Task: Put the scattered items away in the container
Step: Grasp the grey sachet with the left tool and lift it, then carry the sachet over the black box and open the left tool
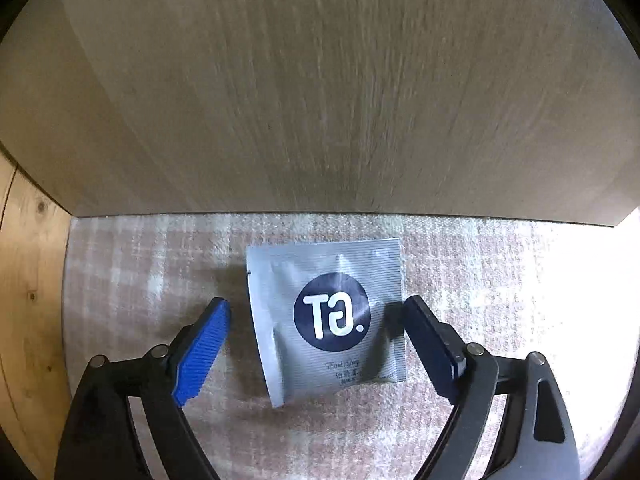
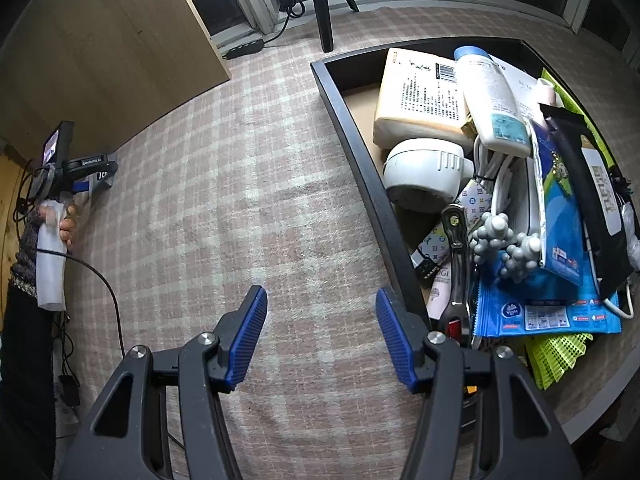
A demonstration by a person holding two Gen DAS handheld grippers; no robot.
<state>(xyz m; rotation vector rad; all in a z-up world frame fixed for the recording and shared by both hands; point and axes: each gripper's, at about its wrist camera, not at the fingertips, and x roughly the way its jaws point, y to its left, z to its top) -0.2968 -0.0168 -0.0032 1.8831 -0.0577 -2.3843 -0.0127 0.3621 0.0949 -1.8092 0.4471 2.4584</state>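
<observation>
A silver tea sachet (image 1: 328,316) with a dark round logo lies flat on the checked carpet, close to a wooden panel. My left gripper (image 1: 316,304) points down over it, jaws wide open, one blue pad (image 1: 204,352) on each side of the sachet; neither pad presses on it. In the right wrist view my right gripper (image 2: 320,294) hangs open and empty over bare carpet, just left of the black container (image 2: 360,168). The container is packed with several items: a white bottle (image 2: 492,100), a cream packet, a white round device, blue pouches. A person's hand (image 2: 68,224) holds the left gripper far left.
A pale wooden cabinet panel (image 1: 320,80) rises right behind the sachet. A pine board (image 1: 28,300) borders the carpet on the left. A power strip (image 2: 244,48), a black furniture leg (image 2: 324,12) and cables (image 2: 108,292) lie around the carpet's edges.
</observation>
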